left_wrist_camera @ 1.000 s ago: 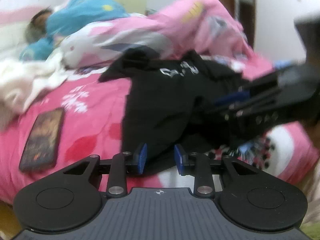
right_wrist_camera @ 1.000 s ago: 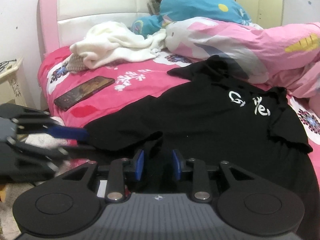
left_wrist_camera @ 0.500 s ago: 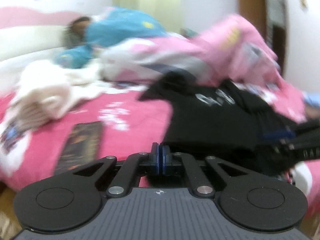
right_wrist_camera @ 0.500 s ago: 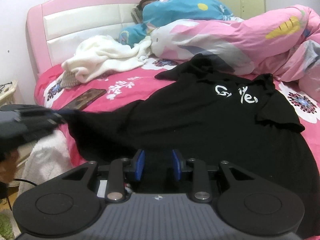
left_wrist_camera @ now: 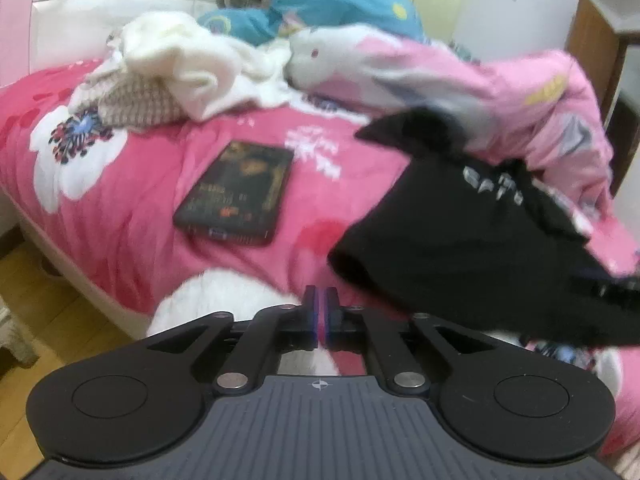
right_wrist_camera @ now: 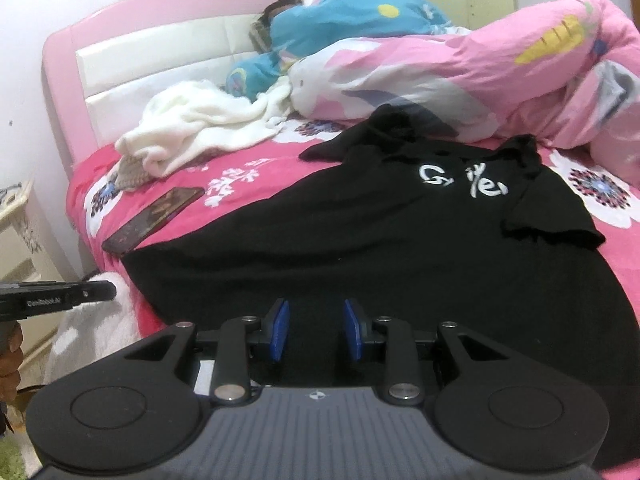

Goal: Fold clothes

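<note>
A black T-shirt (right_wrist_camera: 400, 240) with white lettering lies spread front-up on the pink bedspread (right_wrist_camera: 248, 184). My right gripper (right_wrist_camera: 316, 330) hovers over its near hem. The blue pads stand apart with their inner faces bare, and black cloth lies beneath and between them. My left gripper (left_wrist_camera: 322, 312) is off the shirt (left_wrist_camera: 460, 232), left of its near corner by the bed's edge. Its jaws are opening from almost shut, a thin slit with nothing in it. In the right wrist view the left gripper (right_wrist_camera: 108, 291) pokes in just left of the shirt's corner, apart from it.
A dark phone (left_wrist_camera: 240, 196) lies on the bedspread left of the shirt. Behind it sit a white blanket (right_wrist_camera: 200, 128) and a bunched pink quilt (right_wrist_camera: 500, 72). A person in blue (right_wrist_camera: 340, 12) lies at the headboard. A nightstand (right_wrist_camera: 20, 240) and wooden floor (left_wrist_camera: 40, 280) are at left.
The left gripper was at the shirt's near-left edge; it shut, drew away leftward and rolled level. The shirt lies flatter and more spread. The right gripper's pads kept the same gap.
</note>
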`<move>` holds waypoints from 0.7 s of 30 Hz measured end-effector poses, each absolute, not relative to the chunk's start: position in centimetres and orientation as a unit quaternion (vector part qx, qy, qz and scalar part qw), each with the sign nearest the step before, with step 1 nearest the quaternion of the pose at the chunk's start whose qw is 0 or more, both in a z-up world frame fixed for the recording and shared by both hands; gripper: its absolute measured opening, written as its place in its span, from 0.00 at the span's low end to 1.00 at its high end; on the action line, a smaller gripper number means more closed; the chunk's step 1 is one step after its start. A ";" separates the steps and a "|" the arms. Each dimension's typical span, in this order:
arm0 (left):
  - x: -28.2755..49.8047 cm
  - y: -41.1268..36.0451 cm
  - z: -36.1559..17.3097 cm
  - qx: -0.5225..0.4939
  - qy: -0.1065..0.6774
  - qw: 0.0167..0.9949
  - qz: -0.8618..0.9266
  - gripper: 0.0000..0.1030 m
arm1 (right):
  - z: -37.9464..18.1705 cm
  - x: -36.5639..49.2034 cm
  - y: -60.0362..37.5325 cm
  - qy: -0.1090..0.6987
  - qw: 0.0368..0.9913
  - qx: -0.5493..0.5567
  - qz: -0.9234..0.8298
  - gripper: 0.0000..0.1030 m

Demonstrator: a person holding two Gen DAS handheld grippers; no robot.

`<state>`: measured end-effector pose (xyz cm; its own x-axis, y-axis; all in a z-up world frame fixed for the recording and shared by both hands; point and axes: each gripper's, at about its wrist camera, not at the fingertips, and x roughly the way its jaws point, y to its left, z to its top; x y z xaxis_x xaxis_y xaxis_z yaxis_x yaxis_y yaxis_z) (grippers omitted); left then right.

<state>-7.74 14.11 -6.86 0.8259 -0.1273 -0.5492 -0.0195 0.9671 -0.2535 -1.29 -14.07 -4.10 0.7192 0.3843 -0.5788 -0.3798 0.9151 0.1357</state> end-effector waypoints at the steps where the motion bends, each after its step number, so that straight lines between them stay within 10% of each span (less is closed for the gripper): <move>1: -7.6 14.3 -6.6 -0.135 0.288 0.948 -0.033 0.20 | -4.1 -1.4 -14.5 0.314 0.928 0.010 0.203 0.31; 6: -4.1 14.9 -6.1 -0.174 0.302 0.934 -0.075 0.40 | -3.8 -2.1 -16.4 0.311 0.931 0.042 0.188 0.31; 21: -1.9 14.3 -7.4 -0.184 0.362 0.913 -0.048 0.35 | -3.7 -10.6 -34.5 0.280 0.927 0.245 -0.045 0.34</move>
<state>-1.88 14.27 -7.45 0.7337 -0.2204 -0.6428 -0.0452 0.9280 -0.3698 -10.64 -34.49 -3.74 0.8388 0.0537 -0.5418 0.2210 0.8758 0.4291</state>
